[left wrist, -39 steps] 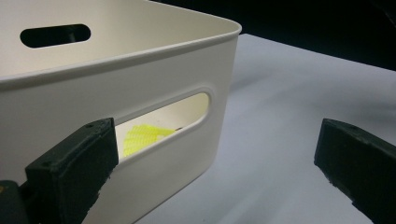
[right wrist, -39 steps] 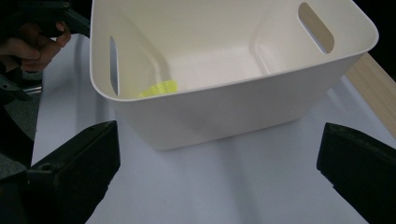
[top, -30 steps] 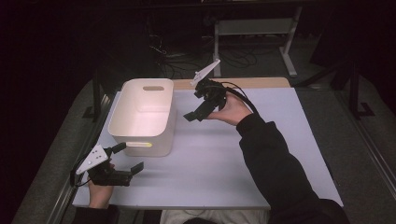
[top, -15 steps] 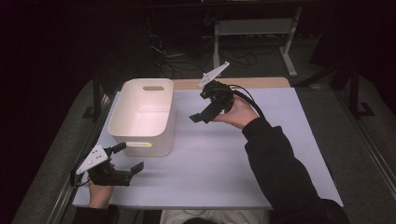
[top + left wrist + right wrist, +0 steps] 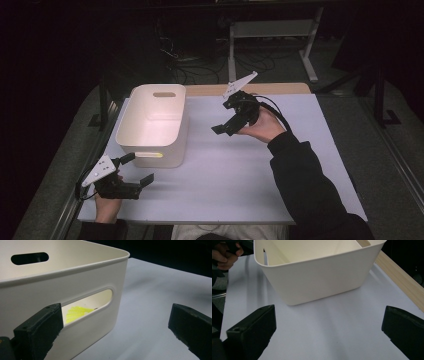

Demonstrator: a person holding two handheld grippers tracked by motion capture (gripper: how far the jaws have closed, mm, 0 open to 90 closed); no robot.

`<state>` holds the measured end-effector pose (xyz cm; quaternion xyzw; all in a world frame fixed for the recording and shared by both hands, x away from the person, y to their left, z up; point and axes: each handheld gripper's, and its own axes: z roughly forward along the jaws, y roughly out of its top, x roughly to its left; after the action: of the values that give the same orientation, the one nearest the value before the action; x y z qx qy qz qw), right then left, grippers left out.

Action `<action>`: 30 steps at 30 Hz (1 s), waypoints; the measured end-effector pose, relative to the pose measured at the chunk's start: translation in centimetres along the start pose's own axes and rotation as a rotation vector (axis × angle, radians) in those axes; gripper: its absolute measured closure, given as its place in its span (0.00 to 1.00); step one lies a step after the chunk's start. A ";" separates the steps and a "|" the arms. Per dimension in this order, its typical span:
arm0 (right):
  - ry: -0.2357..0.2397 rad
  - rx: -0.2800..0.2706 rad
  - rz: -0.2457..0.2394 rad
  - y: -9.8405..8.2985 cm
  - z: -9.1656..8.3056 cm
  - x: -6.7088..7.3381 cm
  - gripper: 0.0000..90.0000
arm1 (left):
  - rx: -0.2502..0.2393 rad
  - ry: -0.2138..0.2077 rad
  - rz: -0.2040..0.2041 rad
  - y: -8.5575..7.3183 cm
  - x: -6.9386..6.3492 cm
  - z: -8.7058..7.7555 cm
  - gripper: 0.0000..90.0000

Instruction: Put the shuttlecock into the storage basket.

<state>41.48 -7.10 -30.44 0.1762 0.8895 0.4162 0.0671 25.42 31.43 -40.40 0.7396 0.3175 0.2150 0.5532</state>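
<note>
A white bin (image 5: 152, 125) stands on the left half of the bench (image 5: 240, 180), its long side running from near to far, with a slot handle in each short wall. Through the near slot, in the left gripper view, something yellow (image 5: 75, 313) with a ribbed surface lies inside the bin on its floor; what it is cannot be told. The left tool (image 5: 135, 170) sits low at the near left corner of the bench, held in a hand (image 5: 107, 202), with its jaws spread wide and nothing between them; one jaw is just beside the bin's near wall, the other out over bare bench. The right tool (image 5: 226, 125) is held up above the middle of the bench, to the right of the bin and apart from it, by a hand (image 5: 262, 127) in a dark sleeve (image 5: 305, 185). Its jaws are also spread wide and empty, pointing toward the bin's right wall. A wooden strip (image 5: 260, 89) runs along the far edge of the bench. Beyond it, cables (image 5: 195, 65) lie on the dark floor.
</note>
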 end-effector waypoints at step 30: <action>-0.049 -0.040 0.095 -5.4 -2.8 -1.2 0.00 | 0.003 0.003 0.001 0.0 0.0 0.0 0.00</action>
<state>40.46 -12.68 -32.79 0.2271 0.8697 0.4322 0.0724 25.44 31.42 -40.41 0.7405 0.3181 0.2158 0.5513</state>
